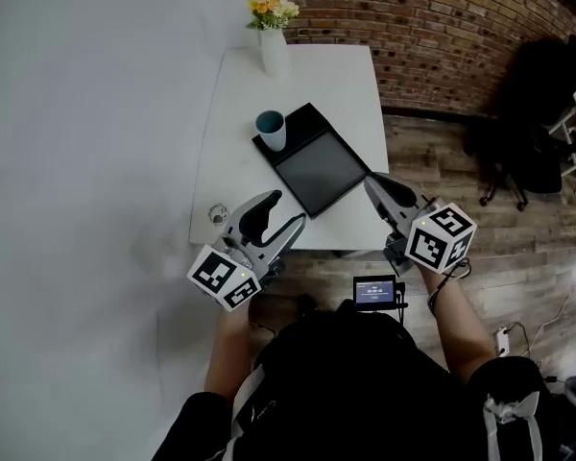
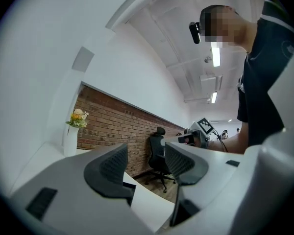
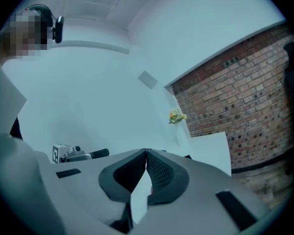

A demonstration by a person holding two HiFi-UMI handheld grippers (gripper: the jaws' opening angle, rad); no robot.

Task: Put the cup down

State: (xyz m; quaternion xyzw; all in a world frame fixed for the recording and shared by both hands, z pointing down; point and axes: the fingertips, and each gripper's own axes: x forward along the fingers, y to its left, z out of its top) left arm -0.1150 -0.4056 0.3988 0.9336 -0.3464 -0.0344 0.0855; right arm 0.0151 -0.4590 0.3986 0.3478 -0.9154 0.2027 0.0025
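Cup (image 1: 271, 130): teal, upright, open mouth up, standing on the upper-left corner of the black tray (image 1: 319, 169), a little above frame centre. Nothing touches it. The tray lies skewed on the white worktop (image 1: 228, 113). A white vase of flowers (image 1: 273, 38) stands at the far edge, well apart from the cup.

Left gripper (image 1: 280, 215): at the worktop's near edge, lower left of the tray, jaws apart with only air between them.

Right gripper (image 1: 374, 184): just off the tray's lower-right corner, jaws together, holding nothing.

Reading: the cup looks already set down, on the tray as its resting place, and both grippers are held clear so neither can knock it.
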